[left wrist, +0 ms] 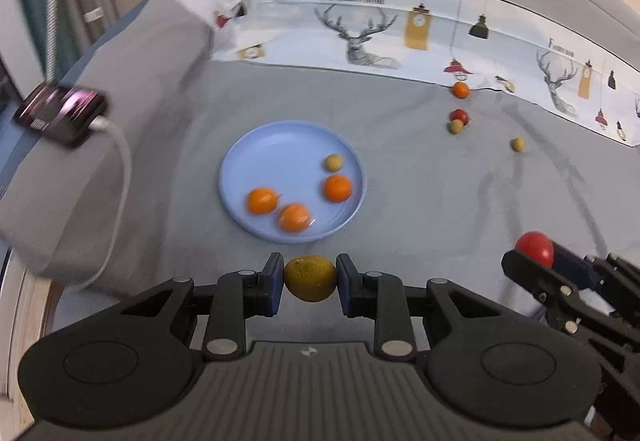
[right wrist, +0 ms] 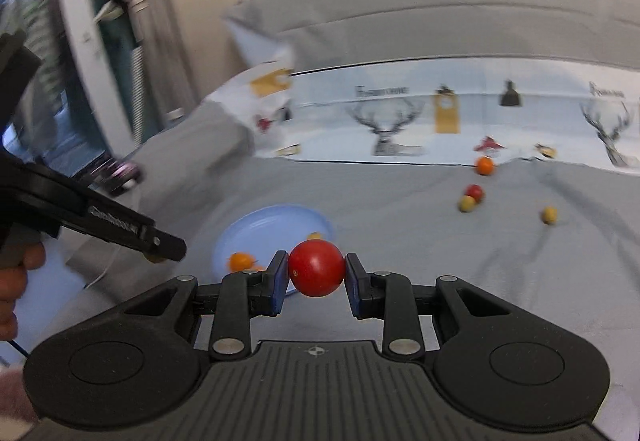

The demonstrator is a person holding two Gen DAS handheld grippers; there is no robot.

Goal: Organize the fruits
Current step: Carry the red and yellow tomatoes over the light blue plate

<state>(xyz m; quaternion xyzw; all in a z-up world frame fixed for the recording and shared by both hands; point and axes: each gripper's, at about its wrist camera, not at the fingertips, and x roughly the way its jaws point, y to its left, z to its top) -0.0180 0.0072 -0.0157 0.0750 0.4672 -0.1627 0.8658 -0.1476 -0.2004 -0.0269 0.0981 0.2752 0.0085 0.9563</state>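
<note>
Left hand-held gripper (left wrist: pixel 310 284) pinches an olive-green round fruit (left wrist: pixel 310 283) between its blue pads. Right hand-held gripper (right wrist: pixel 317 273) pinches a red tomato (right wrist: pixel 316 268); raised lettering on the other tool's arm is too blurred to read. Beyond, on the grey bed sheet (left wrist: pixel 400 169), a blue plate (left wrist: pixel 280 145) holds three oranges (left wrist: pixel 262 201) and one small green fruit (left wrist: pixel 333 162). Farther right, loose fruit: orange, red, two green (well apart from plate). At the back, deer-print fabric (left wrist: pixel 360 37), its heading beginning with "F", the rest illegible.
</note>
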